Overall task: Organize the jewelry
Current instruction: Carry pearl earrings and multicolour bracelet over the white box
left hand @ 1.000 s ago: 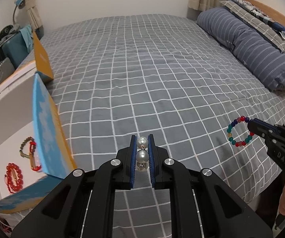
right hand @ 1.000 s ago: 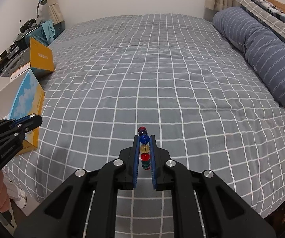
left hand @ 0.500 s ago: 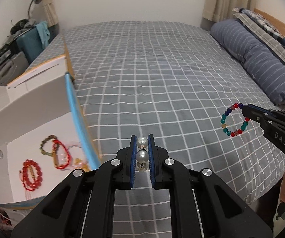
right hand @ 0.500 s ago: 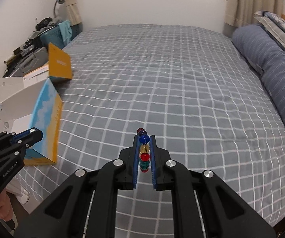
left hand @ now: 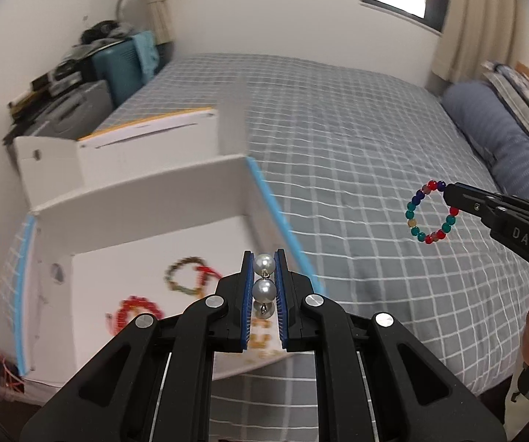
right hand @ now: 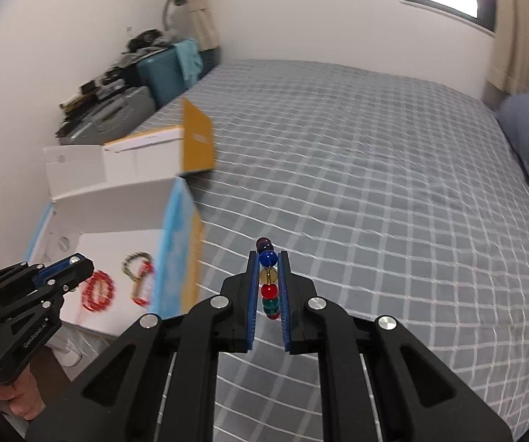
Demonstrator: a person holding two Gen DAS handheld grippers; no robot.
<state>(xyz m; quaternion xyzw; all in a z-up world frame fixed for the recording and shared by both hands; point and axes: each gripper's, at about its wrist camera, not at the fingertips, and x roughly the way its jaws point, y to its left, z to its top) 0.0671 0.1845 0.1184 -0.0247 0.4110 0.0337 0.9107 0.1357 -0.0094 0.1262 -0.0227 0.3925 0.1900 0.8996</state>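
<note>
My left gripper [left hand: 264,269] is shut on a pearl string [left hand: 264,289], held over the near right part of an open white box [left hand: 146,199] with blue edges. Inside the box lie a red bead bracelet [left hand: 137,311] and a brown-green bracelet [left hand: 185,280], both blurred. My right gripper [right hand: 268,261] is shut on a multicoloured bead bracelet [right hand: 269,287], which hangs as a ring in the left wrist view [left hand: 430,211], above the checked bed to the right of the box. The left gripper also shows in the right wrist view [right hand: 62,269].
The grey checked bedspread [right hand: 375,202] fills the middle. The box's orange-edged lid [right hand: 198,140] stands open behind it. Suitcases and clutter [left hand: 91,77] line the left wall. A striped pillow [left hand: 496,136] lies at the right.
Both grippers have swung left toward the box. The left gripper with the pearls now hangs over the box's inside, and the right gripper with its bracelet has come nearer the box.
</note>
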